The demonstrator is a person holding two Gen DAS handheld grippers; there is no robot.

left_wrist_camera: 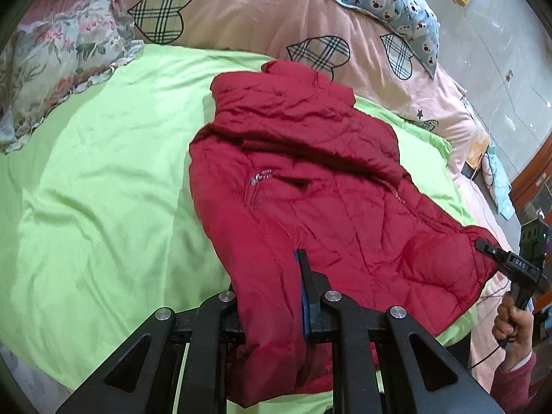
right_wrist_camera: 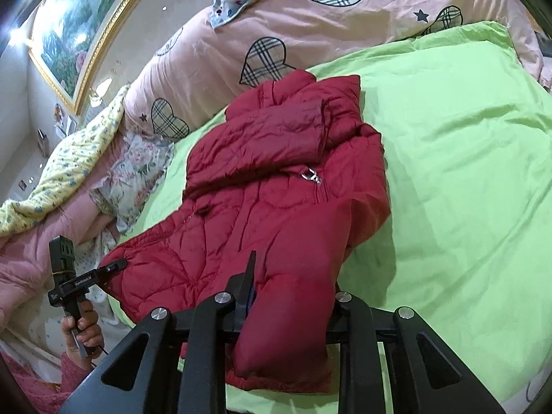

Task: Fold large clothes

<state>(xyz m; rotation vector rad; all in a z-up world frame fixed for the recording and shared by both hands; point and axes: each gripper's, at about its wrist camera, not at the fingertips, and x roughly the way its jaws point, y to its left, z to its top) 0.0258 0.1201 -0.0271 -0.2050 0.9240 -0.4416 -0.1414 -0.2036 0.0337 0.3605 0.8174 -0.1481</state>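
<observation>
On the green sheet [left_wrist_camera: 103, 179] of the bed lies a red padded jacket [left_wrist_camera: 310, 179], collar end toward the pink heart-print quilt [left_wrist_camera: 262, 13] at the head and hem toward the foot, where the person stands. Left gripper [left_wrist_camera: 272, 296]: jaws drawn nearly together on one bottom corner of the jacket, red cloth bunched between the fingers and hanging below them. Right gripper [right_wrist_camera: 293, 296]: likewise clamped on the opposite bottom corner, a fold of padded fabric pinched and drooping over the frame. Each wrist view shows the other tool at the far hem corner, held in a hand [left_wrist_camera: 510, 324] with a dark red sleeve. The hem thus appears to be raised off the sheet at both corners while the upper body, a folded-over sleeve and the collar rest flat. Governing relation: the jacket's long axis runs away from both grippers, from the held hem toward the collar, so the garment lies wholly ahead of the claws; neither hand is clearly nearer the collar, as both grip the same edge at its two ends. By judgement, the coming move is to carry the hem forward along that axis and lay it over the chest toward the collar, halving the length. Risk, also judged: slippery padded cloth may slide from one pinch, skewing the fold. A floral pillow [left_wrist_camera: 58, 69] lies well clear to the side.
</observation>
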